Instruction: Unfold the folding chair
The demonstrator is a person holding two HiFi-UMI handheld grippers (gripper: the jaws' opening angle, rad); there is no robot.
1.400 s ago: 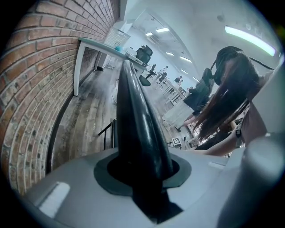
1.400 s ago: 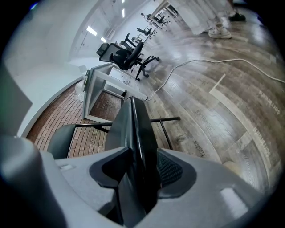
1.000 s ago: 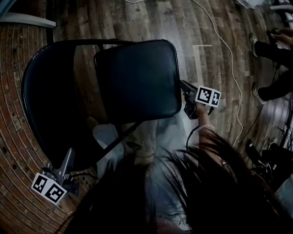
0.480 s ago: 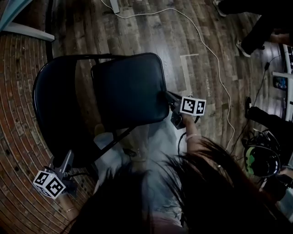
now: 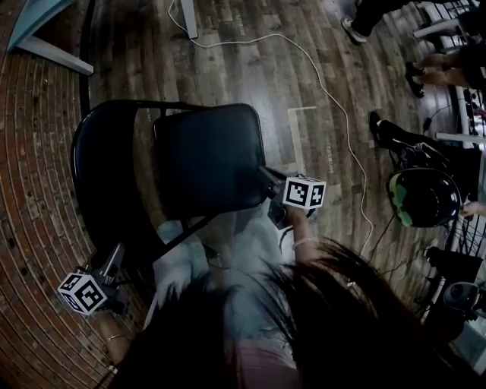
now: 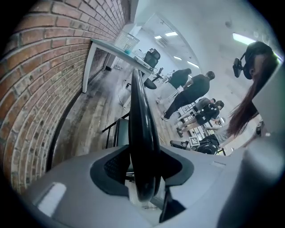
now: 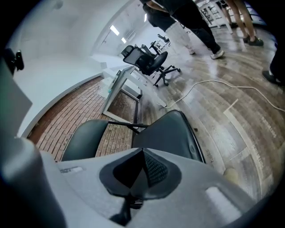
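Dark wooden floorboards run up to a brick wall, and the folding chair stands on them just beside that wall. Its padded seat faces up toward the head camera, set out from the rounded backrest. A thin black frame tube shows below the seat's near edge.

The person's left gripper is at the backrest's near rim. In the left gripper view that rim runs as a thick black band straight up between the jaws. They have just been opening and now stand spread on either side of it, the pads seemingly clear of the padding. The right gripper sits at the seat's near right corner. Its own view shows the claw pressed together with nothing in it, the seat lying just beyond the tips and the backrest further left.

The person's long dark hair fills the bottom of the head view. A white cable snakes across the boards to the right of the chair, apart from it. Farther right lies a black helmet-like object with a green patch, and the legs of other people show at the top right corner. A pale table leg stands at the top left by the wall. In the right gripper view a black office chair stands near that table.
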